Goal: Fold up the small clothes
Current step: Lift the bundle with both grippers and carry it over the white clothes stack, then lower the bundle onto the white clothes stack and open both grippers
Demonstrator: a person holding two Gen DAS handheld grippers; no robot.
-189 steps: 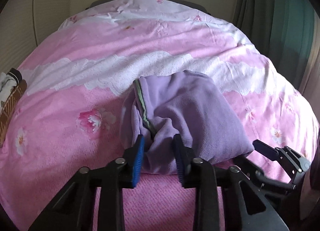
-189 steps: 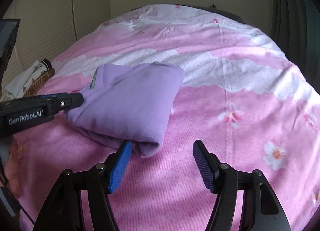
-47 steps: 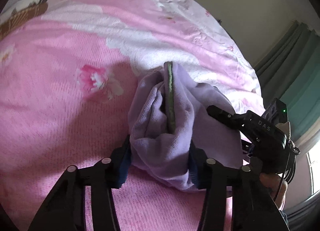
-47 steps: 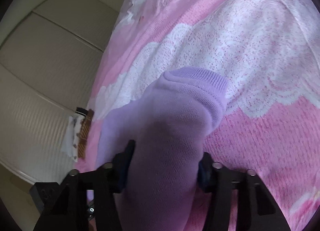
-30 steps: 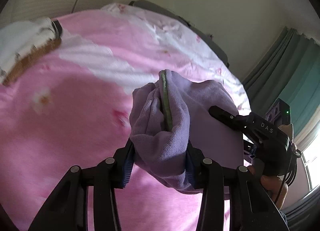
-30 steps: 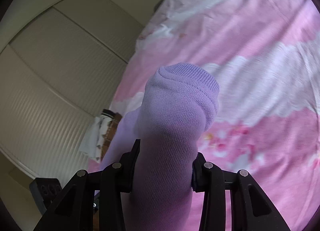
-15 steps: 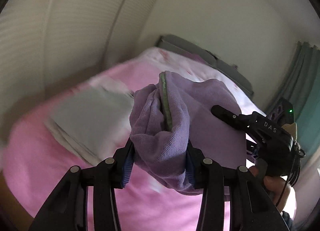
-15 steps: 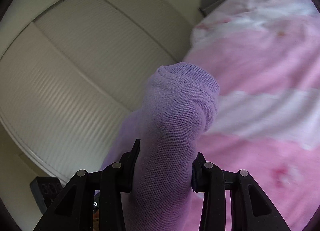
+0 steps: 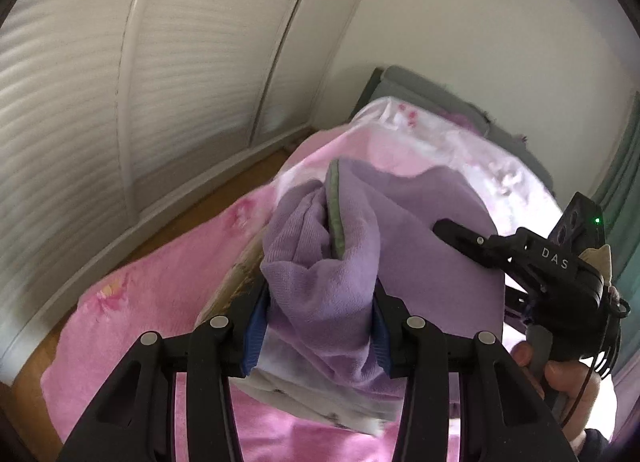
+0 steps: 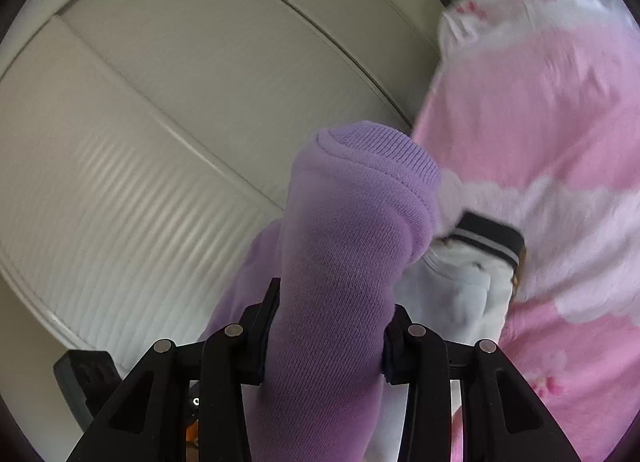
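A folded purple garment (image 9: 400,230) with a green collar edge hangs in the air above the pink bed. My left gripper (image 9: 316,322) is shut on its bunched near end. My right gripper (image 10: 326,338) is shut on the other end, where a ribbed purple cuff (image 10: 376,158) sticks up between the fingers. In the left wrist view the right gripper (image 9: 448,228) reaches in from the right against the purple cloth, with a hand (image 9: 560,374) under it. A folded white garment (image 10: 464,286) with a dark striped band lies on the bed just below the purple one.
The pink flowered bedspread (image 9: 152,294) ends at a bed edge on the left, with wooden floor (image 9: 224,198) beyond. Ribbed white wardrobe doors (image 9: 80,102) stand close behind. A grey headboard (image 9: 432,90) and green curtain (image 9: 620,182) are at the back right.
Both grippers have carried the purple garment sideways across the bed toward its edge by the wardrobe. The folded white garment now lies right under it. Both grips are unchanged.
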